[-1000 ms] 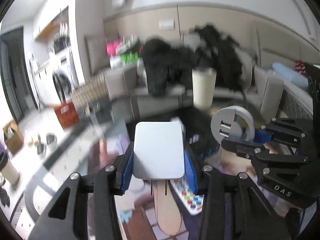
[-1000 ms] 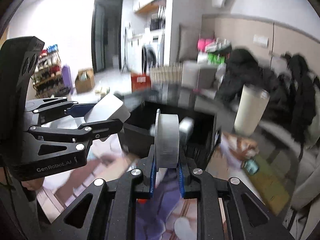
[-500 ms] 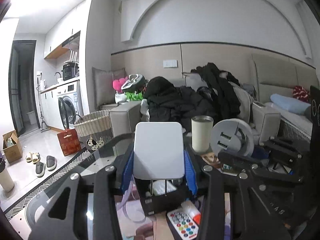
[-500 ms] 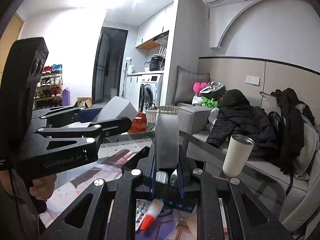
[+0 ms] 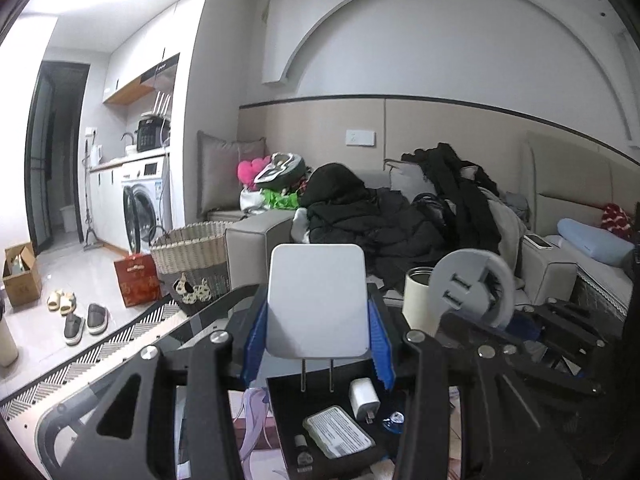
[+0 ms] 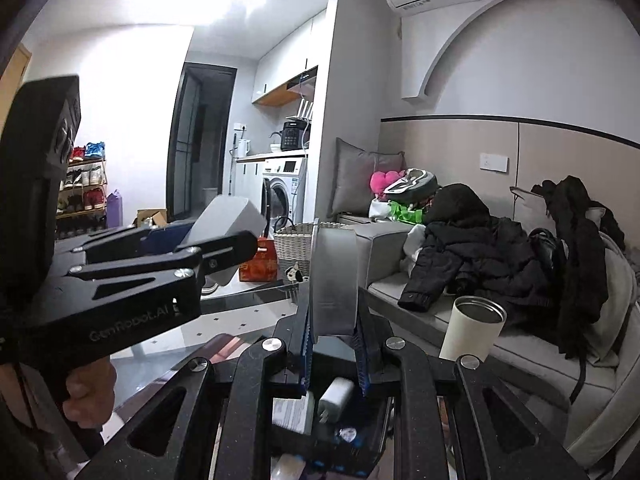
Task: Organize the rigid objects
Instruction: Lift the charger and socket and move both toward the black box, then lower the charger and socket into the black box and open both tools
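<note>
In the left wrist view, the left gripper (image 5: 317, 354) is clamped on a white rectangular adapter (image 5: 317, 300), its blue pads pressing both sides and two metal prongs pointing down over the black bin (image 5: 280, 412) at six o'clock. Inside the bin lie a small white charger (image 5: 364, 398), a flat labelled pack (image 5: 339, 432) and a little bottle (image 5: 304, 456). At three o'clock the right gripper (image 5: 516, 326) pinches a round grey USB hub (image 5: 472, 286), with a cream tumbler (image 5: 418, 300) just behind it.

In the right wrist view, the left gripper (image 6: 240, 240) sits at nine o'clock, and the hub (image 6: 334, 282) stands edge-on between the right gripper's closed jaws, also above the bin.

Both items look carried and poised for drop-off. The next move probably calls for lowering each in turn into a bare patch of the bin, prongs clear of the charger, then spreading the jaws
</note>
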Motion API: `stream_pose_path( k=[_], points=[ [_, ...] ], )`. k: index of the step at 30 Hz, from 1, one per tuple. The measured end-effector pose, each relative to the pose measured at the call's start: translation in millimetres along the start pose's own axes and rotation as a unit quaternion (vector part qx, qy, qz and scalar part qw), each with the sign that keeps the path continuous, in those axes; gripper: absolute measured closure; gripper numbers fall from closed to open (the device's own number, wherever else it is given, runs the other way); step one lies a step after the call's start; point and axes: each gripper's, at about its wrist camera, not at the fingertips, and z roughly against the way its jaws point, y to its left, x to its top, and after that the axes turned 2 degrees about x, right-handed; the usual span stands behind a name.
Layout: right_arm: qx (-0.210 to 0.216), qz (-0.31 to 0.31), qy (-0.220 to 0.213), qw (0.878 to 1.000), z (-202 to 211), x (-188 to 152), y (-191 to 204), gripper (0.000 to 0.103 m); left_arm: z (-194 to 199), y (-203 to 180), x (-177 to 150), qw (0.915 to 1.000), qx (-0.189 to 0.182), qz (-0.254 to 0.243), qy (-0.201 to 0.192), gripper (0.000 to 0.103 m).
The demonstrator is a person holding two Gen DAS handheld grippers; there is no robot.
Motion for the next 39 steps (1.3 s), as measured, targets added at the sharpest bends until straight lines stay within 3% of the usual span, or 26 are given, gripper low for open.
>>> stream_pose_path(
  k=[10, 17, 22, 26, 32, 39],
  points=[
    [-0.009, -0.003, 0.036, 0.999, -32.2, -2.6, -4.4, 0.086, -27.7, 0.2, -4.1, 0.9995, 0.007, 0.004, 0.031, 0.06],
    [-0.012, -0.019, 0.123, 0.992, -68.3, -17.2, -14.9, 0.086, -65.0, 1.5, -18.1, 0.9918, -0.006, 0.02, 0.126, 0.06],
    [-0.006, -0.04, 0.192, 0.981, -89.3, -36.1, -24.7, 0.086, -88.5, -3.9, -30.6, 0.9816, -0.01, 0.014, 0.19, 0.06],
    [0.004, -0.063, 0.246, 0.967, -106.6, -52.3, -32.7, 0.086, -105.2, -9.3, -44.6, 0.968, -0.015, 0.014, 0.25, 0.06],
    [0.019, -0.07, 0.292, 0.954, -120.9, -67.7, -36.0, 0.086, -123.2, -21.5, -61.3, 0.9486, -0.018, 0.003, 0.316, 0.06],
    [0.029, -0.075, 0.317, 0.945, -129.2, -78.3, -33.1, 0.086, -130.4, -20.9, -74.7, 0.9343, -0.02, 0.005, 0.356, 0.06]
  ],
)
